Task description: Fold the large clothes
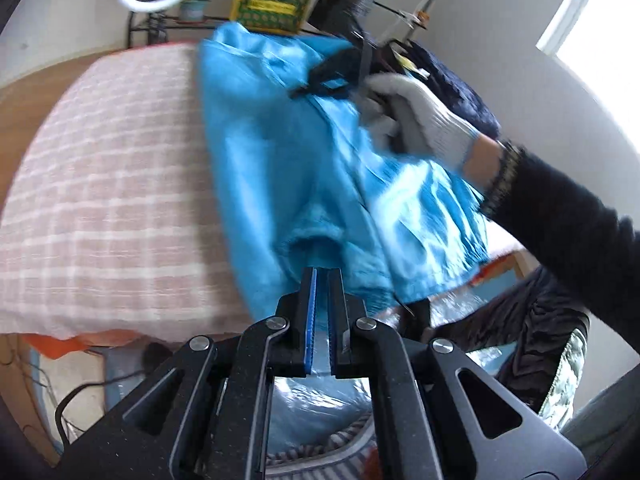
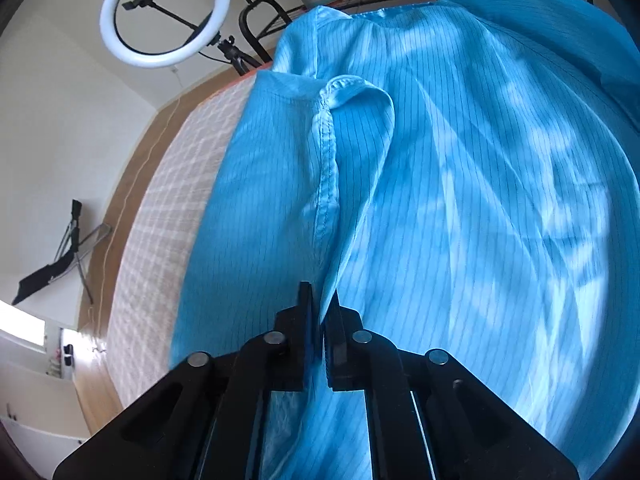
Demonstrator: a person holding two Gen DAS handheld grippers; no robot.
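Bed w/ pink checked cover [image 1: 100, 184]: serves as work surface, so garment can be spread flat. Blue garment [image 1: 280, 152] laid lengthwise over cover's right side, hem end hanging off near edge; thin fabric, fine dark pinstripes, heavily creased, stitched seam [image 2: 326, 168] ridged up along middle. Not yet folded square. Gloved hand [image 1: 416, 120] reaches across far end, apparently to drag cloth over. Right gripper [image 2: 322, 312]: jaws near-together, fold of blue cloth between pads; pinch likely, contact not clear. Left gripper [image 1: 322, 280]: jaws together, empty, poised at sleeve opening [image 1: 316, 246].
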